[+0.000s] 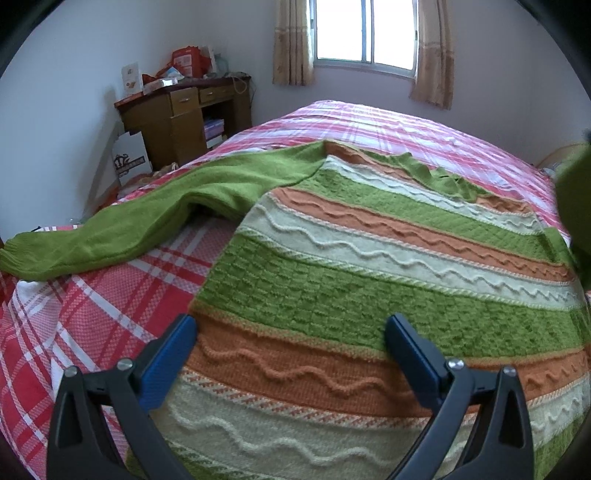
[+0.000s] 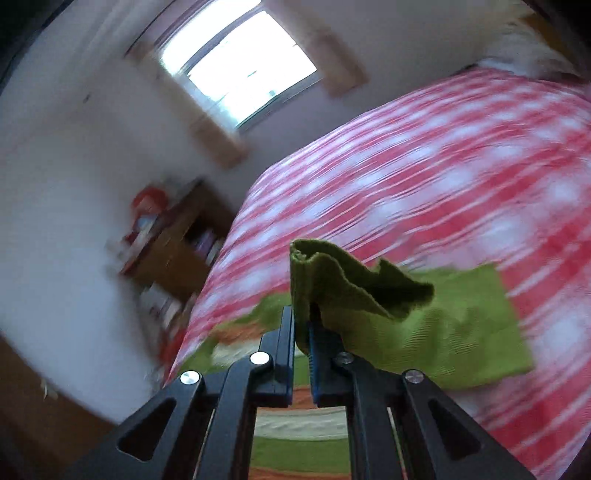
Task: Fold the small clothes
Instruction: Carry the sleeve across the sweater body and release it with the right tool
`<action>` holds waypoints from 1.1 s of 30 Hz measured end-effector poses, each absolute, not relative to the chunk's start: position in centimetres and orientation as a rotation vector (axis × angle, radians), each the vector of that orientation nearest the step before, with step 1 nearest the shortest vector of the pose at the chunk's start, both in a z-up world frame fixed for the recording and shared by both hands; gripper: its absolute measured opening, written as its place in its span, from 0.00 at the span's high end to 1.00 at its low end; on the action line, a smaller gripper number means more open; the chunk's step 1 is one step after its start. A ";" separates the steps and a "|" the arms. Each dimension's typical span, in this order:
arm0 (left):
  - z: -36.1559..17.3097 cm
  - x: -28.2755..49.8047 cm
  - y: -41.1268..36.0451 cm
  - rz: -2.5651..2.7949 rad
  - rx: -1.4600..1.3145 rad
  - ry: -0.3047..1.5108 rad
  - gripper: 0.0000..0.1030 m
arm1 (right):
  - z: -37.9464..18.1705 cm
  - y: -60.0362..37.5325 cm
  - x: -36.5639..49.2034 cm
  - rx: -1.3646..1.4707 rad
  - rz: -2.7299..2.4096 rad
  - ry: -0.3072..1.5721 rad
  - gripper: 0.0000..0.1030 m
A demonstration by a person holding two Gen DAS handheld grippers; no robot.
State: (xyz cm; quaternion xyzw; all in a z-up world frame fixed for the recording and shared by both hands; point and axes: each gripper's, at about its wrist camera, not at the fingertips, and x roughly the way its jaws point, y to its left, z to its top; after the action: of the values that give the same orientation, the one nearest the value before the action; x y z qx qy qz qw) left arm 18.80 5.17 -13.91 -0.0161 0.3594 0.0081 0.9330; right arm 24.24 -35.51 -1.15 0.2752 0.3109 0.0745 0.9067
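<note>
Lying flat on the plaid bedspread [image 1: 92, 314], the striped sweater [image 1: 369, 266] sits under the spread left tool [image 1: 291, 332]; right tool [image 2: 303, 325] pinches its green sleeve [image 2: 354, 284].

Bedroom around a pink plaid bedspread [image 1: 388, 122]

A cluttered wooden desk [image 1: 184, 118] stands at ten o'clock, a curtained window [image 1: 364, 33] at twelve, a white bag [image 1: 131, 157] beside the desk.

The left wrist view sits low and close over the striped sweater [image 1: 369, 295], level, facing across the bed [image 1: 388, 122] toward the window [image 1: 364, 31] and desk [image 1: 184, 110]. The right wrist view is rolled sideways and blurred, raised above the bed, facing the same wall. Both share bed, window [image 2: 236, 62], desk [image 2: 177, 243] and sweater [image 2: 461, 321].
</note>
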 end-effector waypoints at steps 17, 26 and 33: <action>-13.9 18.7 5.6 -0.010 -0.051 0.704 0.00 | -13.9 -15.0 36.2 0.483 0.584 0.984 0.91; -14.0 18.5 5.2 -0.002 -0.039 0.704 0.00 | -13.0 -15.9 35.5 0.488 0.722 0.973 0.88; -14.0 18.6 5.1 0.002 -0.034 0.705 0.00 | -13.7 -19.8 33.4 0.566 0.686 0.934 0.87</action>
State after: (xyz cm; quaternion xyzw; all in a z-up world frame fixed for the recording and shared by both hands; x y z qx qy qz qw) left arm 18.56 5.10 -14.00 -0.0168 0.3454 0.0011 0.9383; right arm 33.44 -19.85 -13.73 0.2636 0.4351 0.3198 0.7993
